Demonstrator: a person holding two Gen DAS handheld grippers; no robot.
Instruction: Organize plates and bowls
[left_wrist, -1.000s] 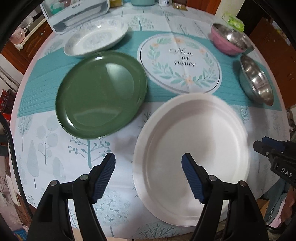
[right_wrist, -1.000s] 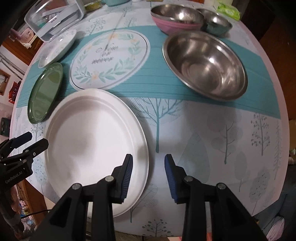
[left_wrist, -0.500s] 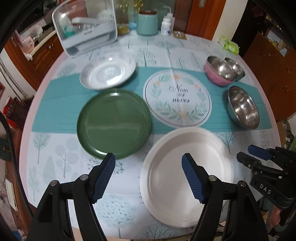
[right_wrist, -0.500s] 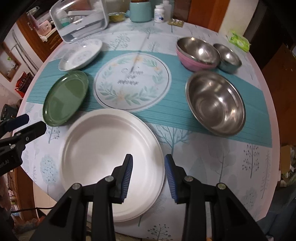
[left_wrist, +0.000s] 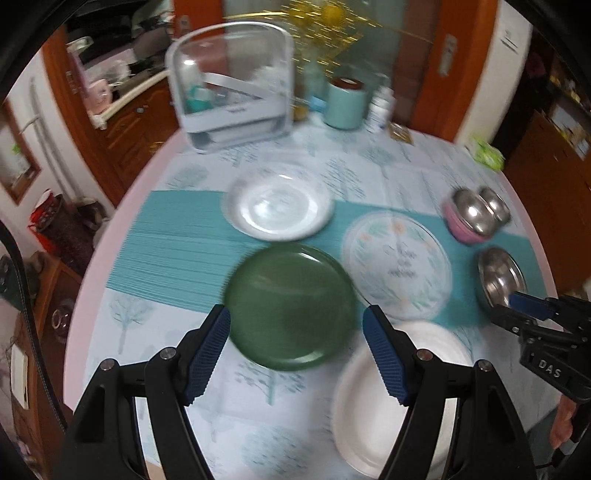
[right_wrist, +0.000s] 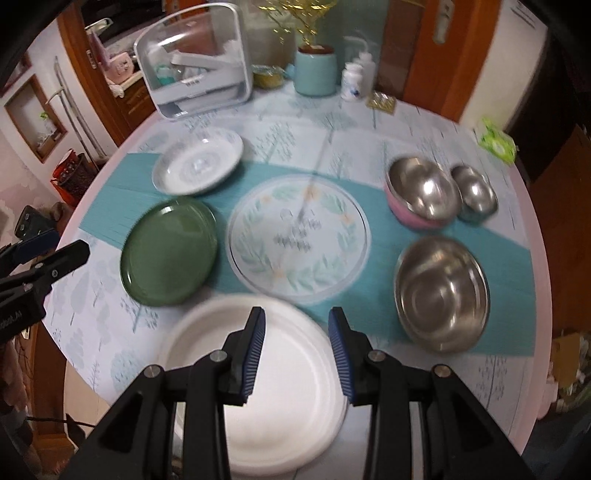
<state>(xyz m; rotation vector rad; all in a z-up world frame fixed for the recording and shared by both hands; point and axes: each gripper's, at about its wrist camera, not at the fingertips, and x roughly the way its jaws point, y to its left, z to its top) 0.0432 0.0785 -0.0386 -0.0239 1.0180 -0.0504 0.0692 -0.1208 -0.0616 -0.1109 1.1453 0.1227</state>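
A large white plate (right_wrist: 266, 384) (left_wrist: 373, 406) lies at the table's near edge, under my right gripper (right_wrist: 296, 325), which hangs above it open and empty. A green plate (left_wrist: 291, 306) (right_wrist: 168, 251) lies left of it, below my open, empty left gripper (left_wrist: 295, 325). Behind it rests a white patterned plate (left_wrist: 279, 206) (right_wrist: 197, 166). At the right stand a big steel bowl (right_wrist: 441, 291) (left_wrist: 500, 280), a pink bowl with a steel inside (right_wrist: 421, 195) (left_wrist: 469, 218) and a small steel bowl (right_wrist: 474, 192). Each gripper shows at the edge of the other's view.
A round floral placemat (right_wrist: 297, 236) lies mid-table on a teal runner. At the back stand a clear dish rack (right_wrist: 195, 59), a teal canister (right_wrist: 316, 70), white bottles (right_wrist: 352, 83) and a green packet (right_wrist: 498, 144). The round table (right_wrist: 509, 369) drops off all around; wooden cabinets behind.
Both grippers have risen and tilted up, so the whole table and the room behind now show. Their jaws kept the same gaps. No plate or bowl moved.
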